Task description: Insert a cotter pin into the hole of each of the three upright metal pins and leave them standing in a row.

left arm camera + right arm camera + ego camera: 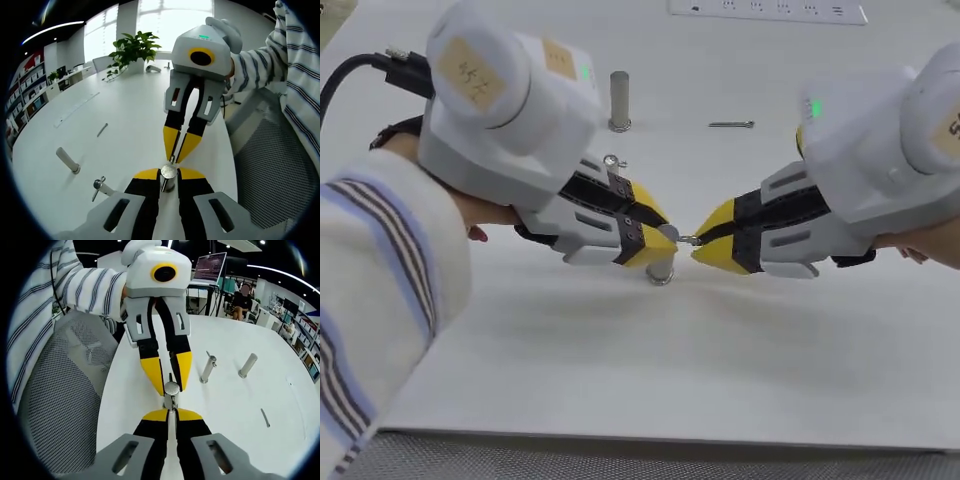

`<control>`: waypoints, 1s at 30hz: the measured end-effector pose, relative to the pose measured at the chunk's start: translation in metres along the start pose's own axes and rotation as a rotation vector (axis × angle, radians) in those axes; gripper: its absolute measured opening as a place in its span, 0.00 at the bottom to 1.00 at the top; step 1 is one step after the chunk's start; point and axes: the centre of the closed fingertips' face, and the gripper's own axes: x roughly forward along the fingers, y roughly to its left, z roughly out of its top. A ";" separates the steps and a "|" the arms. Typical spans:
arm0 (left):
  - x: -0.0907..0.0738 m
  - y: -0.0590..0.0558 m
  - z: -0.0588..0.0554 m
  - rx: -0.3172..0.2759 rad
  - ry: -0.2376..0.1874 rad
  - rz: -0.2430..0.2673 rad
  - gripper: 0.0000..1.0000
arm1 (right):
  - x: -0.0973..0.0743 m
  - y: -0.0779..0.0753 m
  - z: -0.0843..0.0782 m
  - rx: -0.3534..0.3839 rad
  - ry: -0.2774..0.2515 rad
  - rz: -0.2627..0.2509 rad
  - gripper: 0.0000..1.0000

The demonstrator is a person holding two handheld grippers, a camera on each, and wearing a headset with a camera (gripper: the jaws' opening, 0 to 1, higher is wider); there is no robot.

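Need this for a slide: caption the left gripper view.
Left gripper clamps an upright metal pin; right gripper holds a cotter pin at its head.

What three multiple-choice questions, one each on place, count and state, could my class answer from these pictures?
1. Where is the loose cotter pin? A on the table; B in a tray; C on the chair.
2. How many metal pins stand upright? A one; B three; C five.
3. The left gripper is: A open; B shut on a metal pin; C shut on a leaf.
Answers: 1 A, it lies flat on the tabletop; 2 B, one gripped, one fitted, one bare; 3 B, its jaws clamp the nearest pin.
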 end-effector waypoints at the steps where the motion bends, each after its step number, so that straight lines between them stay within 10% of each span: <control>1: 0.000 0.000 0.000 0.002 0.000 0.000 0.09 | 0.000 -0.001 0.000 0.004 -0.004 -0.002 0.00; 30: -0.002 -0.006 0.003 0.031 -0.029 -0.027 0.12 | -0.001 -0.003 0.008 0.058 -0.035 -0.018 0.00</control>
